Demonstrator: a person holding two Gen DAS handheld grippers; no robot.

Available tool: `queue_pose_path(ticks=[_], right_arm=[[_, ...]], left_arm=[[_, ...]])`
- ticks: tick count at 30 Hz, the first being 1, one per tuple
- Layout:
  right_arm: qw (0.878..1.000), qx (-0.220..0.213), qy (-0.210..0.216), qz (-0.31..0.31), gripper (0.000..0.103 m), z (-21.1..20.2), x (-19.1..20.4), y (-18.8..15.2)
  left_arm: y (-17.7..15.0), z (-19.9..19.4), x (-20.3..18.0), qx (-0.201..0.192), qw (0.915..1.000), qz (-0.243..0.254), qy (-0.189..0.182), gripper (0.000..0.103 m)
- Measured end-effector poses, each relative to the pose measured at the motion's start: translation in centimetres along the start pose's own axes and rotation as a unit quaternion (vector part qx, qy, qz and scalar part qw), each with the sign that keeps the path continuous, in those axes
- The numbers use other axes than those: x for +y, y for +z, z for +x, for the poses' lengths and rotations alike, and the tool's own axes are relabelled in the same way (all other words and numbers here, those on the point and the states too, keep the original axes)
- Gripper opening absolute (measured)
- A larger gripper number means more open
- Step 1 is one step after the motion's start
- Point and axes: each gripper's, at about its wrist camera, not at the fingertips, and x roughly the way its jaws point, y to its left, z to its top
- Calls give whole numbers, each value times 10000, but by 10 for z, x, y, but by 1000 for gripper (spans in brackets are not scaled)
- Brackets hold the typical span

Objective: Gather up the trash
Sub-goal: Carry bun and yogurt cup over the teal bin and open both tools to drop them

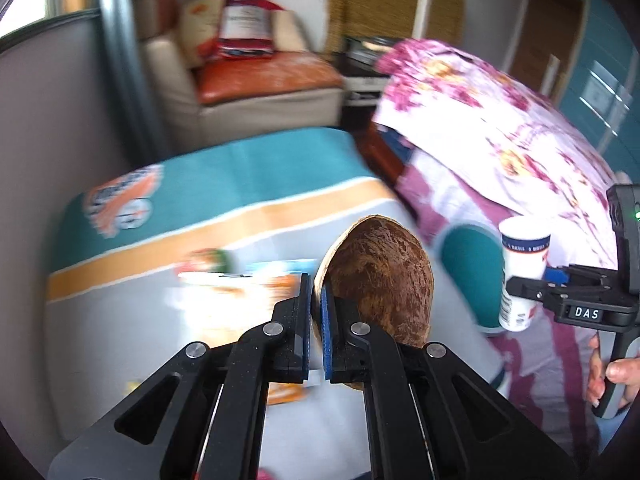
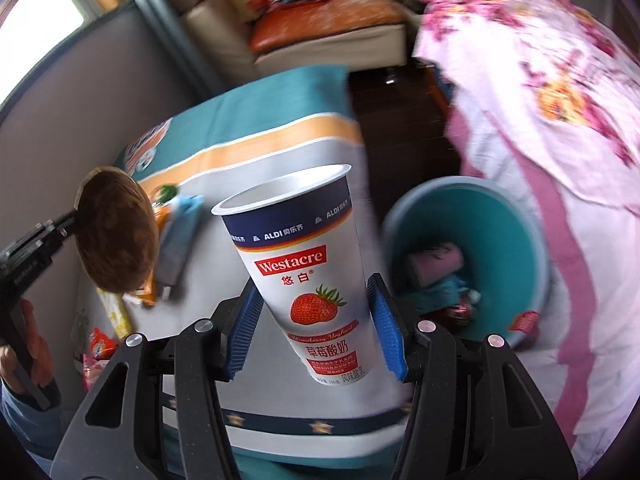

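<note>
Coconut shell (image 1: 380, 276), brown, fibrous, rounded: rim pinched between the nearly closed blue pads of the left gripper (image 1: 316, 320), centre frame in the left view. One yogurt cup (image 2: 304, 272), tall, tapered, white paper with a strawberry print: clamped across its lower body by the right gripper (image 2: 316, 332), fingers (image 2: 386, 320) held apart by its width, centre of the right view. One round teal bin (image 2: 516, 240), right of the cup, partly filled with crumpled wrappers. Several blurred wrappers (image 2: 176, 240) scattered on the grey, orange and teal cloth-covered table (image 2: 280, 132), left.
</note>
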Motion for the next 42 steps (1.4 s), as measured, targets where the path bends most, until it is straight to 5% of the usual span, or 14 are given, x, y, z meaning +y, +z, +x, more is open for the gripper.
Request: queue_pose_path(ticks=[12, 20, 28, 35, 39, 42], right_arm=[[9931, -227, -429, 1066, 51, -17, -140, -22], [9917, -126, -423, 1209, 51, -3, -166, -17], [9925, 3, -365, 1163, 51, 13, -166, -9], [9931, 96, -371, 1113, 51, 19, -162, -9], [9936, 147, -380, 1051, 51, 21, -156, -9], [9938, 214, -393, 1023, 51, 26, -153, -9]], left_arm=[[10, 116, -169, 841, 9913, 833, -569, 5], [-3, 166, -216, 1289, 9831, 1128, -644, 6], [-8, 181, -224, 1427, 9809, 1116, -709, 10], [-3, 168, -210, 1274, 9851, 910, -706, 30], [-2, 159, -195, 1167, 9886, 747, -597, 64], [-1, 153, -183, 1132, 9903, 594, -536, 74]])
